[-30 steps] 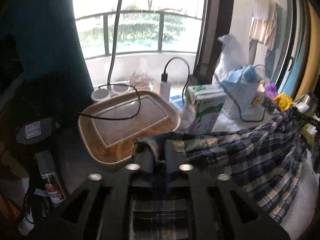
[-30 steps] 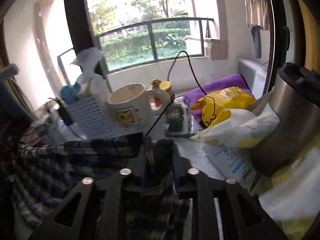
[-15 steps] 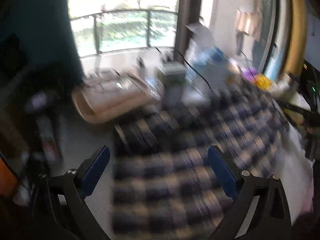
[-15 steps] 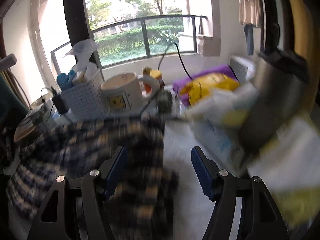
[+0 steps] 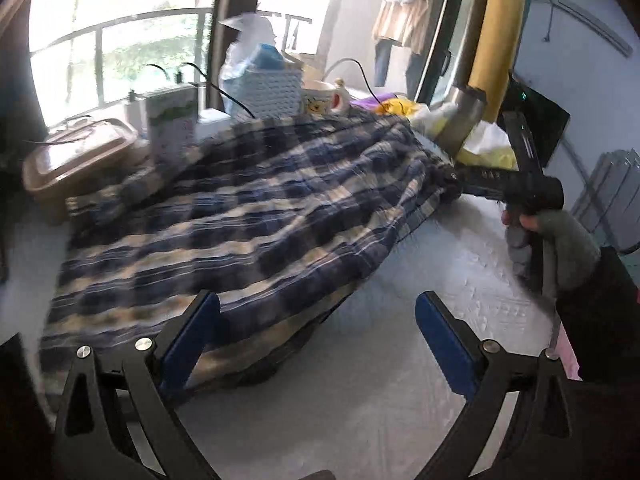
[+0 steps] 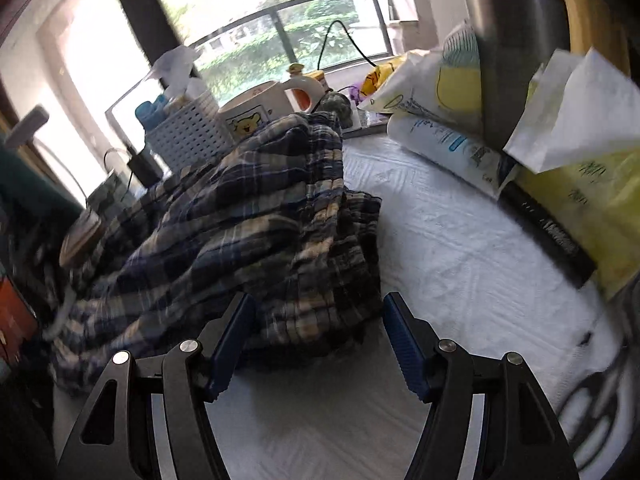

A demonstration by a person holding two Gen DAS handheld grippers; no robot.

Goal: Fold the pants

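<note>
Jaws of both tools stand apart with nothing between them. The left gripper (image 5: 318,334) occupies the bottom of the left view, its blue pads spread wide over the white cloth (image 5: 420,360); its lower frame is cut off by the picture edge. The right gripper (image 6: 318,344) is likewise spread at the bottom centre of the right view, its left pad just beside the heaped fabric; contact cannot be confirmed.

The pants (image 5: 240,216), blue and cream plaid, lie on the cloth across the centre and left of the left view, blurred at the near edge. In the right view the pants (image 6: 248,232) form a rumpled mound at centre left, with the far left part smeared and hard to read.

In the left view the right tool shows at the right edge, held in a gloved hand (image 5: 556,236); its tip meets the pants' right edge, and its jaws are not readable there.

Behind the pants stand a white basket (image 6: 188,132), a mug (image 6: 256,110) and a tray (image 5: 76,156), each partly hidden.
</note>
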